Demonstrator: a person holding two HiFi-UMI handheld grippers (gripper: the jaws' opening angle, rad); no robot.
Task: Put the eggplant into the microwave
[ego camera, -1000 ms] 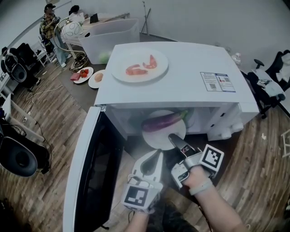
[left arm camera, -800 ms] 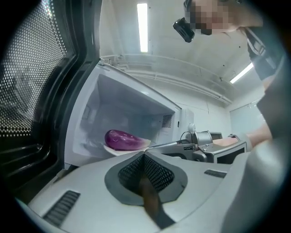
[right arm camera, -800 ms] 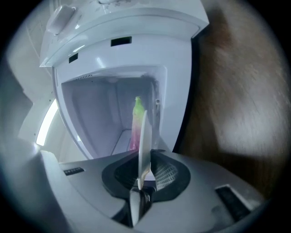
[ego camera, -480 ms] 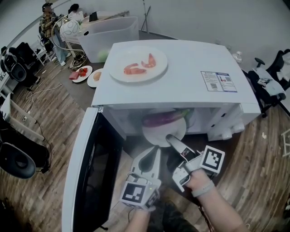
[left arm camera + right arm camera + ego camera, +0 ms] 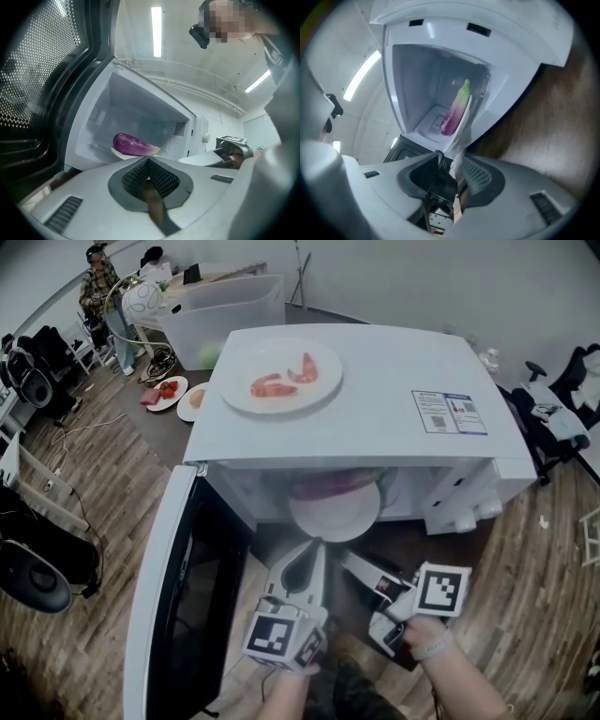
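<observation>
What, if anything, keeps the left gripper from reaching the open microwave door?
Likely nothing, so yes: the microwave door stands swung wide just beside the left gripper, with no object between them, and its shut fingers hold nothing.

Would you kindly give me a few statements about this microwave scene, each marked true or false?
The eggplant lies on a white plate inside the microwave. True.
The microwave door is shut. False: the microwave door stands open.
A plate of shrimp sits on top of the microwave. True.
The right claw grips the eggplant. False: the right claw's jaws have just been opening, with nothing between them.
</observation>
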